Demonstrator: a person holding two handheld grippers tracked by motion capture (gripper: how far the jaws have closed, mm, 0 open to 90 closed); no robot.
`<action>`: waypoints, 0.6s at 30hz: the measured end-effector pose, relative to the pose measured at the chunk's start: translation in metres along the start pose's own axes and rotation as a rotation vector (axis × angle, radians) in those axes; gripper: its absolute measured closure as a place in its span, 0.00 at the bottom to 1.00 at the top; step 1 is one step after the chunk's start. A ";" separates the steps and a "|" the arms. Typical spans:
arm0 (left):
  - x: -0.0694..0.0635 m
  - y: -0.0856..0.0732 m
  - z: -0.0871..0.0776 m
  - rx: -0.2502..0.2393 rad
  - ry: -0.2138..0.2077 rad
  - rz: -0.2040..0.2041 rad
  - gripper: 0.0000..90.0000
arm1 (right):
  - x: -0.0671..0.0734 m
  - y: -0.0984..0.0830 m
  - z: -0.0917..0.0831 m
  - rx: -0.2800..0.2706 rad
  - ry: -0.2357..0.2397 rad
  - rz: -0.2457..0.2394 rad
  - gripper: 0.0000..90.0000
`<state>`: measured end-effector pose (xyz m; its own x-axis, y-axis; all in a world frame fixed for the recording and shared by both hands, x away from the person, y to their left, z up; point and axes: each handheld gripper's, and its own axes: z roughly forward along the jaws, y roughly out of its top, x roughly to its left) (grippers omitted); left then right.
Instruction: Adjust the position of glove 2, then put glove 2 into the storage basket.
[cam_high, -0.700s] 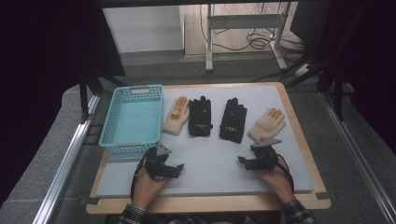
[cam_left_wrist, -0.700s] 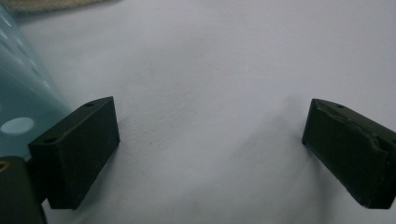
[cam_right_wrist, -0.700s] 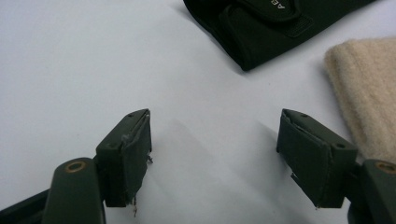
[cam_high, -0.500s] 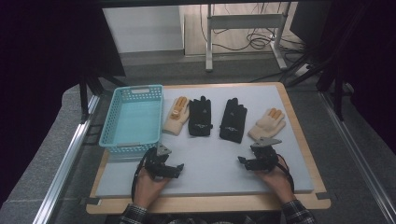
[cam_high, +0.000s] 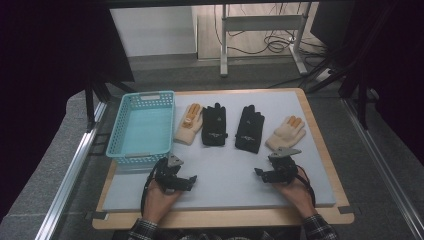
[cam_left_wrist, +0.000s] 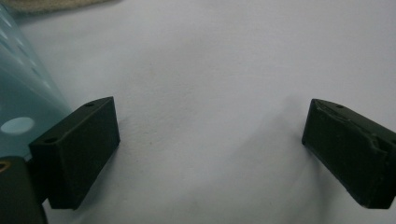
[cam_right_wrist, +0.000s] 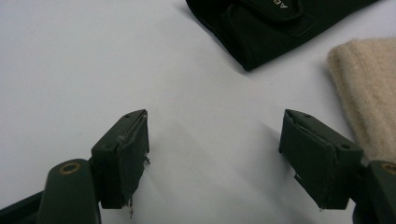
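Nothing has moved since the earlier frames: both hands sit where they were at the near edge of the pale grey foam-topped tabletop (cam_high: 220, 190).

We have the left hand-held gripper (cam_high: 176, 177) and the right hand-held gripper (cam_high: 272, 170) both wide open and empty; in each gripper view the black jaws stand apart over bare mat.

Four gloves lie in a row across the middle, all beyond the grippers, cuffs toward us, fingers pointing away, so each long axis runs roughly near-to-far:
- cream knit glove with orange fingertips, left one (cam_high: 189, 123), just beside the turquoise plastic mesh basket (cam_high: 120, 131)
- black fabric glove, left one (cam_high: 214, 125)
- black fabric glove, right one (cam_high: 249, 128)
- cream knit glove with orange fingertips, right one (cam_high: 286, 132)

Key relation: the right cream glove's cuff lies just ahead of the right gripper; in the right gripper view it sits beside the right-hand jaw, with the black cuff farther up. The left gripper is nearest the basket's near corner and the left cream glove.

Both hands rest low, palms on the mat, grippers angled inward and forward. Our read: a short forward reach, cuff first.
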<state>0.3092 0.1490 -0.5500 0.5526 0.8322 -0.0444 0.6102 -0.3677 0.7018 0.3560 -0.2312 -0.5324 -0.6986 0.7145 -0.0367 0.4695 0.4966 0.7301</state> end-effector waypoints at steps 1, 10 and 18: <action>0.000 0.000 0.000 0.000 0.000 0.000 0.05 | 0.000 0.000 0.000 0.000 0.000 0.000 0.26; 0.000 0.000 0.000 0.000 0.000 0.000 0.05 | 0.000 0.000 0.000 -0.002 0.001 0.001 0.27; 0.000 0.000 0.000 0.000 -0.001 0.000 0.05 | -0.003 0.000 -0.001 -0.010 0.015 0.023 0.29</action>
<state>0.3093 0.1491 -0.5501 0.5529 0.8320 -0.0452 0.6102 -0.3674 0.7019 0.3572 -0.2339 -0.5312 -0.6958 0.7181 -0.0093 0.4804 0.4751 0.7372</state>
